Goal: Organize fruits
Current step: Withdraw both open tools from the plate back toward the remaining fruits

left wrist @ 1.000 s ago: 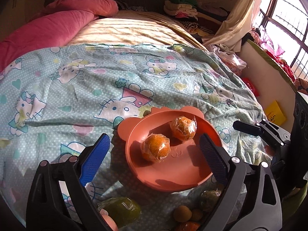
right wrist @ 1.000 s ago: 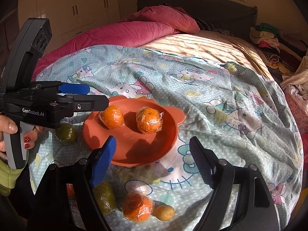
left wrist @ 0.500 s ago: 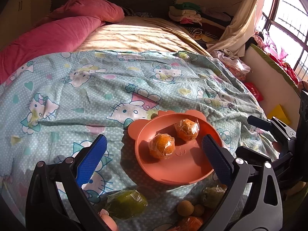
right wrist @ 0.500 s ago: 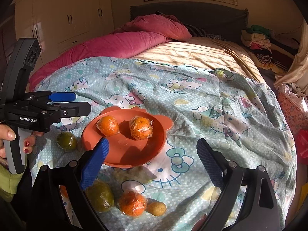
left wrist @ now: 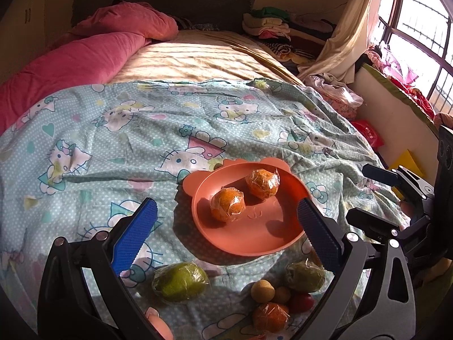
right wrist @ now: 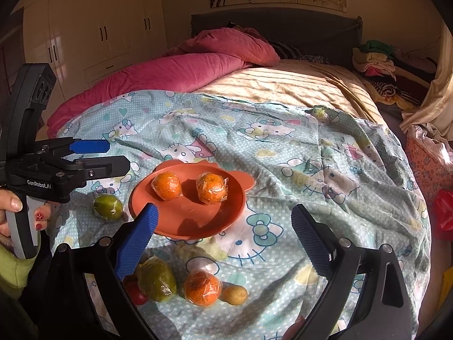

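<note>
An orange bear-shaped plate [left wrist: 243, 240] [right wrist: 195, 223] lies on the patterned bedsheet and holds two plastic-wrapped oranges [left wrist: 228, 204] [left wrist: 262, 180] [right wrist: 167, 185] [right wrist: 211, 187]. In front of the plate lie a wrapped green fruit [left wrist: 181, 282] [right wrist: 107, 206], another green fruit [left wrist: 304, 276] [right wrist: 155, 279], a wrapped orange [left wrist: 270, 317] [right wrist: 202, 287], small brown fruits [left wrist: 263, 291] [right wrist: 234, 294] and a red one [left wrist: 301, 301] [right wrist: 136, 293]. My left gripper [left wrist: 226, 240] is open and empty above the sheet. My right gripper [right wrist: 223, 240] is open and empty above the loose fruits.
The Hello Kitty sheet [left wrist: 113, 147] covers the bed's near half. A pink duvet [left wrist: 70, 65] [right wrist: 175, 70] lies at the far left. Folded clothes [left wrist: 266, 25] sit by the headboard. The bed's right edge drops to a red bag [left wrist: 368, 136] and yellow item [left wrist: 407, 161].
Both grippers have pulled back and up from the plate, staying open. More of the loose fruits in front of the plate has come into view.
</note>
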Motion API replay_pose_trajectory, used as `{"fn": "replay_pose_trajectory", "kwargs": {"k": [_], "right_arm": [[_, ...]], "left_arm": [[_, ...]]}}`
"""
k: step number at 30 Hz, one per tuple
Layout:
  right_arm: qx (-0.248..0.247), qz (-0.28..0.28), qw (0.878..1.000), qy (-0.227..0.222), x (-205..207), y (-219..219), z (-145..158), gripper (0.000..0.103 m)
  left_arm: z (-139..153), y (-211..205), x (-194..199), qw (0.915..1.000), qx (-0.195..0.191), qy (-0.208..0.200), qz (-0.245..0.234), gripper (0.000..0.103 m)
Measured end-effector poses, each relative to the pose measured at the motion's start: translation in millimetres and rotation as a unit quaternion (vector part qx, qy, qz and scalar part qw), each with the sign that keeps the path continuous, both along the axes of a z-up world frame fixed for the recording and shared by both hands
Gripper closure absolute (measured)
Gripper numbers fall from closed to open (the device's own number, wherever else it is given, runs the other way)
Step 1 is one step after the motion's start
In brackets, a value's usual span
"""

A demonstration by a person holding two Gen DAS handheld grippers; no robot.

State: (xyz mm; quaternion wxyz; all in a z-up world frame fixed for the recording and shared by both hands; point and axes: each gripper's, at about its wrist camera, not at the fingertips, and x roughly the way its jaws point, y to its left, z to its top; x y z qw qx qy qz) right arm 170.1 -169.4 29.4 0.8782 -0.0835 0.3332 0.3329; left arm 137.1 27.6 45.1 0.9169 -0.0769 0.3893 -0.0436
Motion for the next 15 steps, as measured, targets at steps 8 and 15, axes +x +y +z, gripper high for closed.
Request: {"fn": "replay_pose_trajectory", "kwargs": {"k": [8,15], "right_arm": [[0.010,0.000,1.000,-0.005,-21,-8,5,0.008],[0.014,0.006,1.000,-0.001,-42,-12,5,0.008]], "left_arm": [[0,-8,-21,0.9999,0.006,-0.003,-0.012,0.010],[-6,-7,-39,0.9999,0.002,0.005,-0.015,0.010]]}}
